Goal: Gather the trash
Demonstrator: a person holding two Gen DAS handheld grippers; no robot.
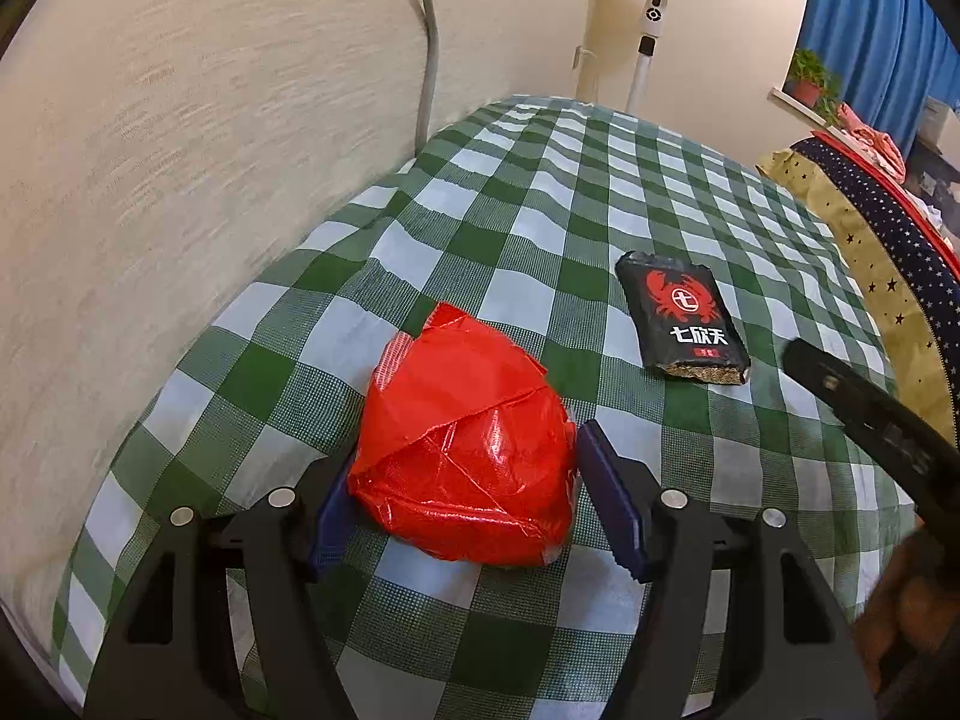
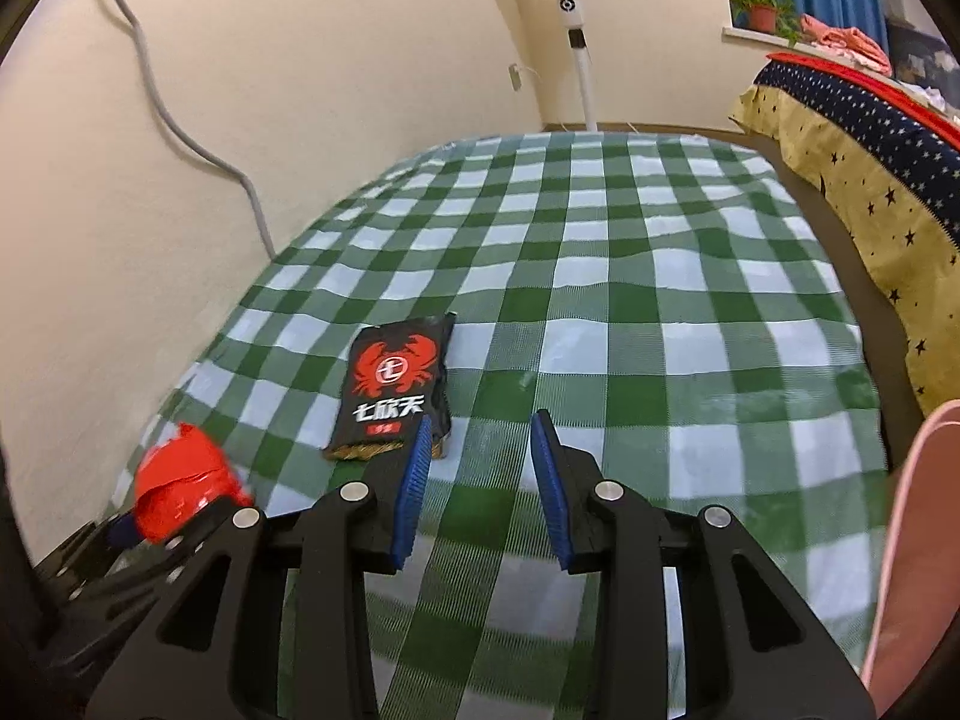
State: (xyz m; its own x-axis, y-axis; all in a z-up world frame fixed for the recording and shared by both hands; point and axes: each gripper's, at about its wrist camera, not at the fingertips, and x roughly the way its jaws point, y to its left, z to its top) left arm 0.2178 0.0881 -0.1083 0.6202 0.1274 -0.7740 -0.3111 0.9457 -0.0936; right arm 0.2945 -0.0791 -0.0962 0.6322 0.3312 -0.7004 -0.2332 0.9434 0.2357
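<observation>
The crumpled red plastic wrapper [image 1: 465, 456] sits directly between the blue-padded fingers of the left gripper [image 1: 459, 504], on the green-and-white checked cloth [image 1: 540, 192] near its left edge, the edge along the cream wall [image 1: 180, 150]. The left jaws stand wide, one pad on each side of the bundle; the left pad seems to touch it, while a thin gap shows at the right pad, so it is bracketed but not yet pinched. The wrapper's bulk runs roughly along the fingers, away from the camera, so closing across its narrow width looks like the natural grip.

The flat black snack packet with a red crab print [image 2: 396, 387] lies further in from that edge, its long axis pointing away from both cameras. The right gripper [image 2: 480, 486] is nearer to it: its jaws are parted and hold nothing, and the packet's near end lies just ahead of the left pad, to the left of the gap. It would need a small shift leftward to centre on it.

No bin, bag or other container for the trash shows in either view.
</observation>
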